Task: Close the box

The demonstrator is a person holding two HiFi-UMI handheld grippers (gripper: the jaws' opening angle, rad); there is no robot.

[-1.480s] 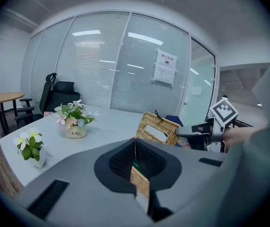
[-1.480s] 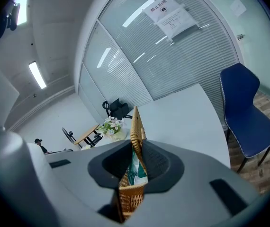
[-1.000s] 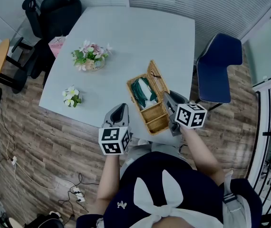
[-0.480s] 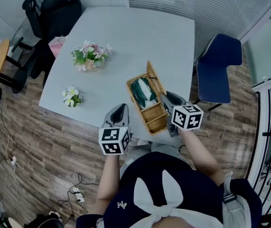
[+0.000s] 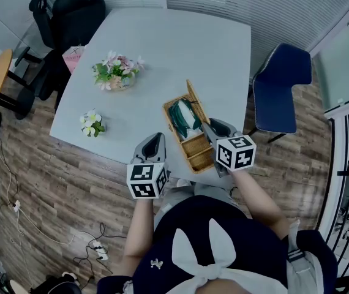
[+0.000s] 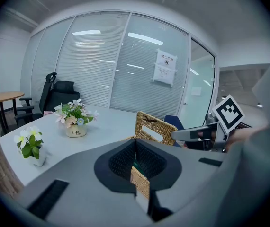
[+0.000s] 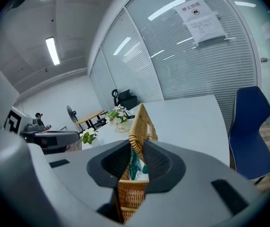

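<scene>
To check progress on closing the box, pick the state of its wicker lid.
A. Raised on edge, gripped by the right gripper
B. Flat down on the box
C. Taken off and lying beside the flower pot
A: the lid stands on edge along one side of the box, the green contents lie exposed, and the right gripper has its jaws shut on the lid.

We wear a navy top [image 5: 176,224] with a large white bow [image 5: 210,266]; our grey left gripper [image 5: 155,138] and right gripper [image 5: 206,125] each carry a black-and-white marker cube [image 5: 146,181].
</scene>
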